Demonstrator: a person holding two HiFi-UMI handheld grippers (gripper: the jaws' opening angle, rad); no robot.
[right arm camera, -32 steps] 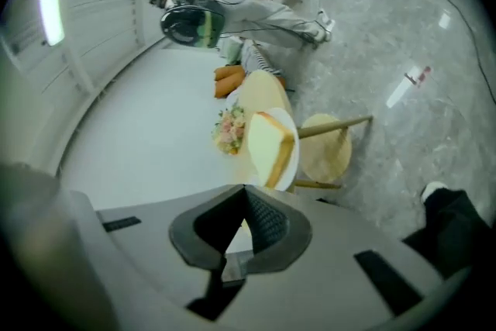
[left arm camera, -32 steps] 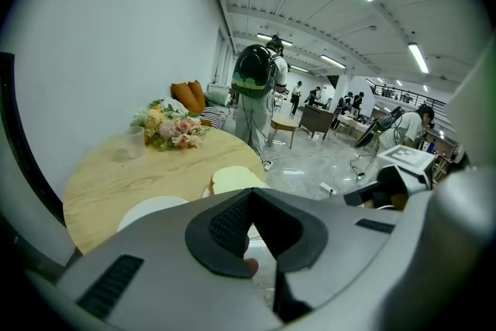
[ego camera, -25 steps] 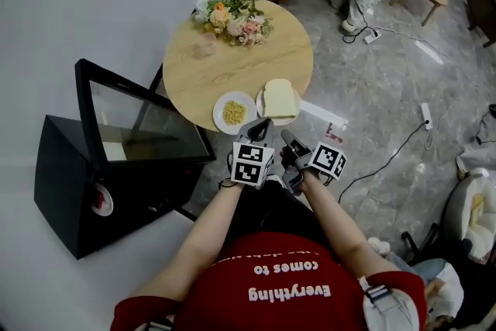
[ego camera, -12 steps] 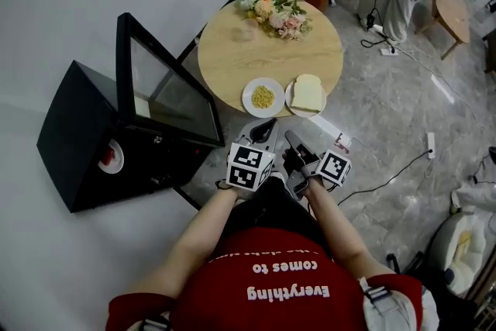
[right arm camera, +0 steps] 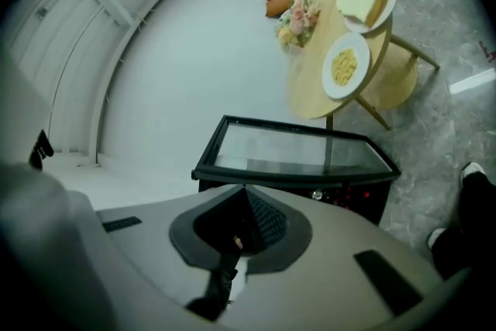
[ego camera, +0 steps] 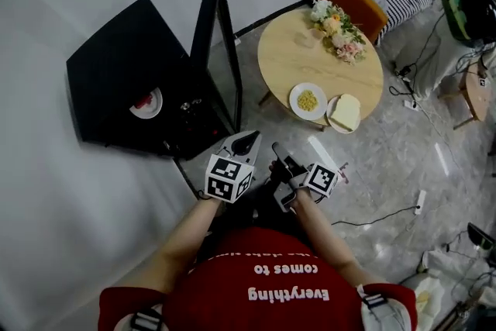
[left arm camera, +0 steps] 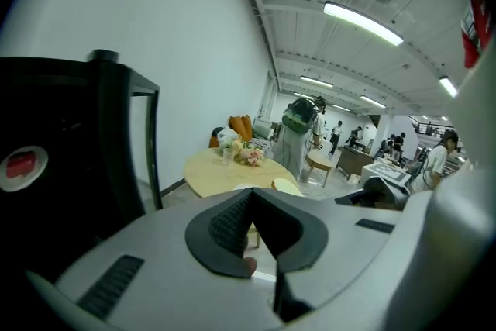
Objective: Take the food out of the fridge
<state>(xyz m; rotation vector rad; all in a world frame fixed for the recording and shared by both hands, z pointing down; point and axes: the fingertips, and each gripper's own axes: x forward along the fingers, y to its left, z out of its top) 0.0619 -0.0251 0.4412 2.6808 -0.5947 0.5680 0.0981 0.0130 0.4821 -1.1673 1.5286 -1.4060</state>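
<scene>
Left gripper (ego camera: 244, 142), right gripper (ego camera: 277, 152): pressed together, empty, at 6 o'clock. Food (ego camera: 308, 100) on table (ego camera: 291, 58) at 1 o'clock; fridge (ego camera: 124, 66) at 10 o'clock. Risk: knocking open door (ego camera: 223, 62) when passing.

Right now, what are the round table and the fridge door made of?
The round table looks like light wood, smooth and matte: a pale tan top with faint grain. The fridge door seems to be glass in a black frame, maybe plastic or metal: you can see through the pane.
</scene>
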